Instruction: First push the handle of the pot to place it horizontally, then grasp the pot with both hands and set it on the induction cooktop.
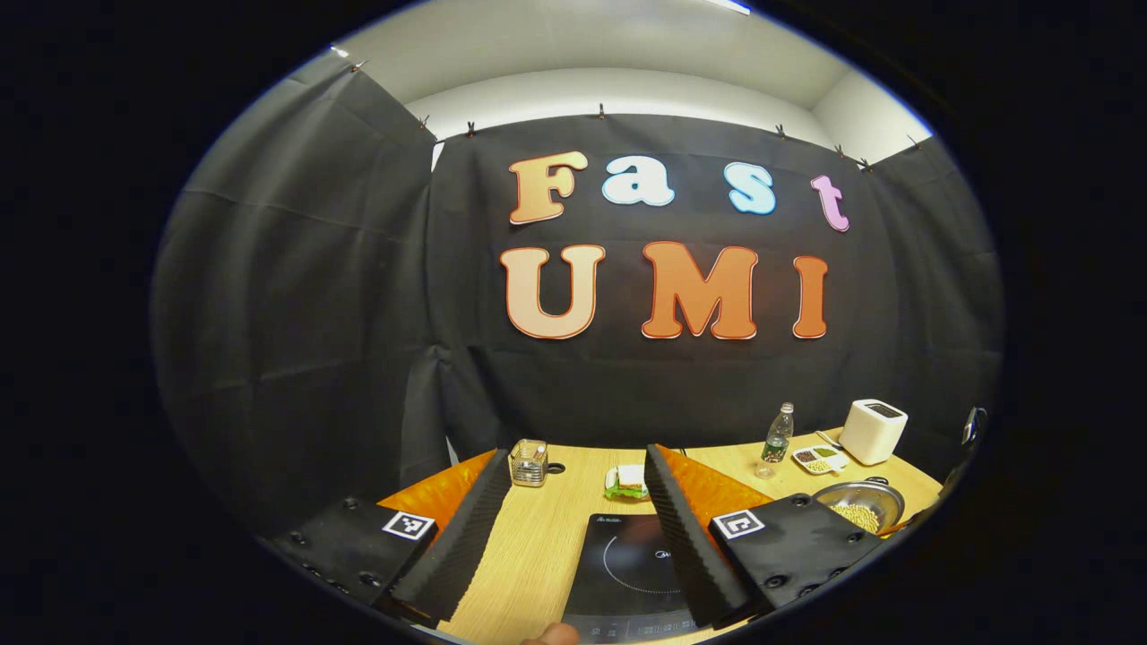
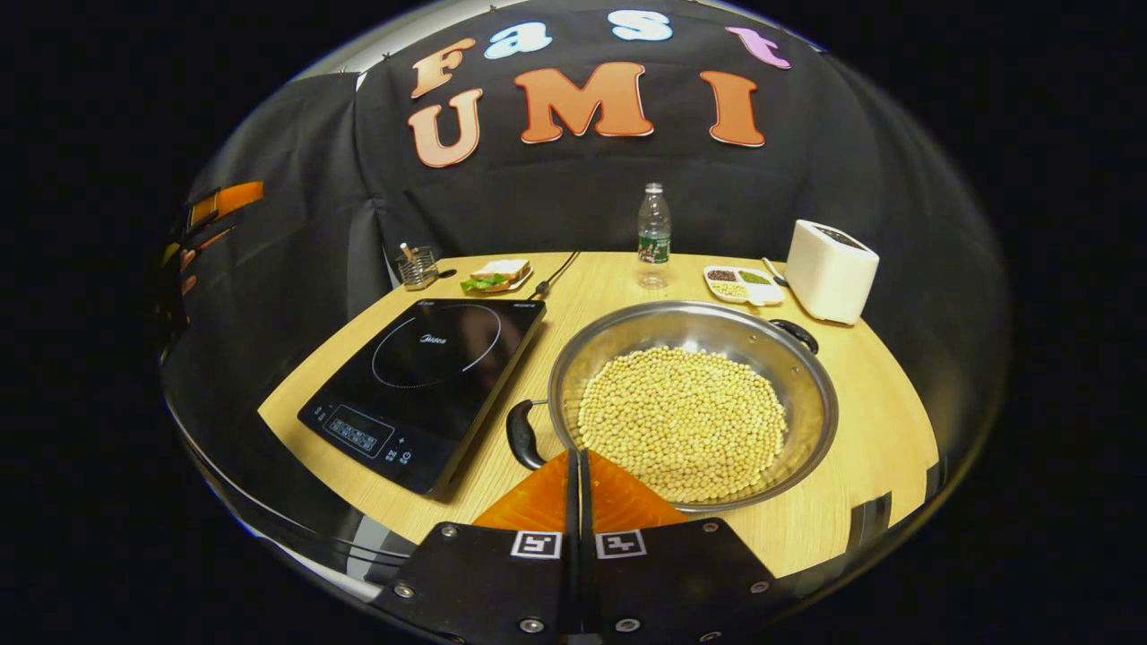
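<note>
Left gripper view looks over the pale wooden table (image 1: 538, 537). From left to right stand a small clear glass holder (image 1: 529, 462), a sandwich on a plate (image 1: 627, 482), the flat black induction cooktop (image 1: 627, 573), a clear plastic water bottle (image 1: 777, 439), a white divided snack tray (image 1: 820, 460), a white boxy toaster (image 1: 872, 431) and, low at the right edge, the round steel pot filled with pale soybeans (image 1: 862, 507). The left gripper (image 1: 573, 488) has its jaws spread wide, with nothing between them; it is held above the table's near side, and the cooktop lies between its fingers in the picture.

Right gripper view shows the other gripper far off at the left edge, then the cooktop (image 2: 430, 381) on the table's left half. Just beside its right edge sits the pot (image 2: 694, 403), resting on the wood, with 1 dark handle (image 2: 521, 436) at its near left and the other (image 2: 796, 333) at its far right. The right gripper (image 2: 579, 466) has its jaws pressed together, holding nothing, tips just beside the pot's near rim and the near handle; I cannot tell if they touch. Behind stand the bottle (image 2: 654, 235), tray (image 2: 739, 282) and toaster (image 2: 831, 270).
</note>
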A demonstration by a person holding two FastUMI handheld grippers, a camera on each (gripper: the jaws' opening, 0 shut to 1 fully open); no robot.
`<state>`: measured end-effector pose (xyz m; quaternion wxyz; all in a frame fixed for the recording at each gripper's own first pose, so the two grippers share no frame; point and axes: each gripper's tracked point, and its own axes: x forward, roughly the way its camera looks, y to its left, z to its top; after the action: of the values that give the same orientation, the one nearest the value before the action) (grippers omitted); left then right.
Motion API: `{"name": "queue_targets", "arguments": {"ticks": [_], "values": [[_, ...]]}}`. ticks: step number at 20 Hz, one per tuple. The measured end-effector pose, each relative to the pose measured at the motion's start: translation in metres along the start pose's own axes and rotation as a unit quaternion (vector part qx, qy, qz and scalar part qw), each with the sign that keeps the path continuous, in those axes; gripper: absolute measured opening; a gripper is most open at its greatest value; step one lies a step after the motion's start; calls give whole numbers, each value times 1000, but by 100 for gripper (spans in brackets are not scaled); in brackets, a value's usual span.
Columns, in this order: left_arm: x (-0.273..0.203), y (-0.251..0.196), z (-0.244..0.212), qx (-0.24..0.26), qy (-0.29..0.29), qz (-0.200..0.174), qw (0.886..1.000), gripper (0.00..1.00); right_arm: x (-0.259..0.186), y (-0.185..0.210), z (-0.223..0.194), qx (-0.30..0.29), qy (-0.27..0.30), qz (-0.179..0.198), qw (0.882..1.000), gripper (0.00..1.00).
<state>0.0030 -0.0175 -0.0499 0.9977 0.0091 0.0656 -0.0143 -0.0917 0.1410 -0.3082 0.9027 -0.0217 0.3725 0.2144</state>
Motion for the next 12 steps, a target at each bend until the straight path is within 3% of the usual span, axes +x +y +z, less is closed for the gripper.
{"name": "queue_targets", "arguments": {"ticks": [12], "values": [[1, 5, -9, 10, 5, 9, 1000, 98, 18, 30, -31, -24, 47, 28, 998, 0]]}}
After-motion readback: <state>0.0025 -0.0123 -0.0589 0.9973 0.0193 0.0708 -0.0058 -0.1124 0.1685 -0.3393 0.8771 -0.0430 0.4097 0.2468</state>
